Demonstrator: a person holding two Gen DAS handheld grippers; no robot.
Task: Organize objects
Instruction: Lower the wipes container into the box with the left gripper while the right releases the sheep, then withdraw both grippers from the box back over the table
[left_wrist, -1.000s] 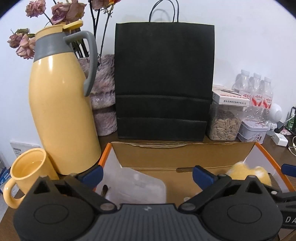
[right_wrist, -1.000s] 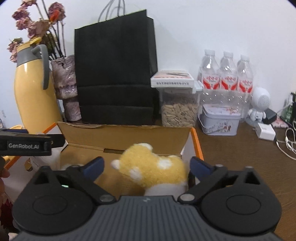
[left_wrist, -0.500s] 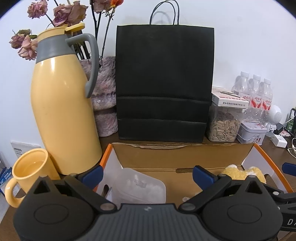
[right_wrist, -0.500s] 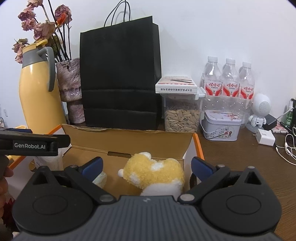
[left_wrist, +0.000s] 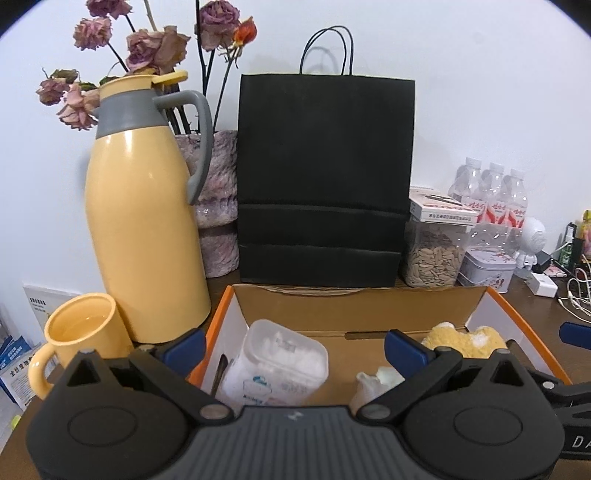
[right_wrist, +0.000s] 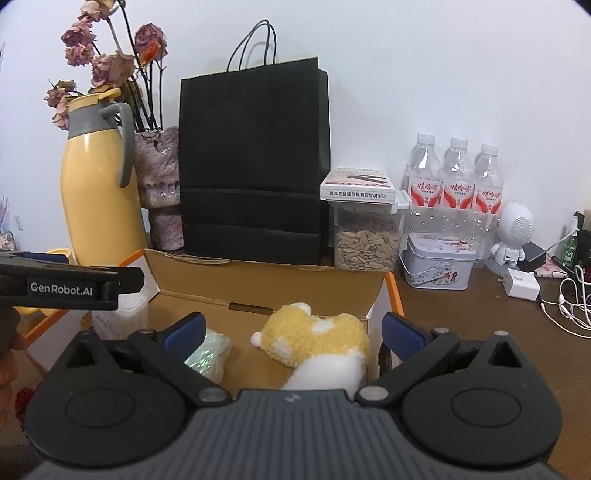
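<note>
An open cardboard box with orange edges (left_wrist: 354, 306) (right_wrist: 258, 284) sits in front of both grippers. Inside lie a clear plastic tub of cotton swabs (left_wrist: 277, 363) (right_wrist: 118, 314), a yellow-and-white plush toy (right_wrist: 317, 339) (left_wrist: 465, 339) and a small shiny wrapped packet (right_wrist: 208, 354) (left_wrist: 376, 380). My left gripper (left_wrist: 295, 345) is open and empty above the box's near left side. My right gripper (right_wrist: 291, 328) is open and empty above the plush toy, not touching it. The left gripper's body also shows in the right wrist view (right_wrist: 70, 288).
A yellow thermos jug (left_wrist: 144, 229) and yellow mug (left_wrist: 81, 336) stand left of the box. Behind it are a black paper bag (left_wrist: 325, 184), a vase of dried roses (left_wrist: 218, 199), a seed jar (right_wrist: 365, 243), a tin (right_wrist: 439, 262), water bottles (right_wrist: 458, 184) and cables (right_wrist: 569, 302).
Both grippers have pulled back and up from the box. The plush toy, close between the right fingers before, now lies lower in the box. More of the tub shows.
</note>
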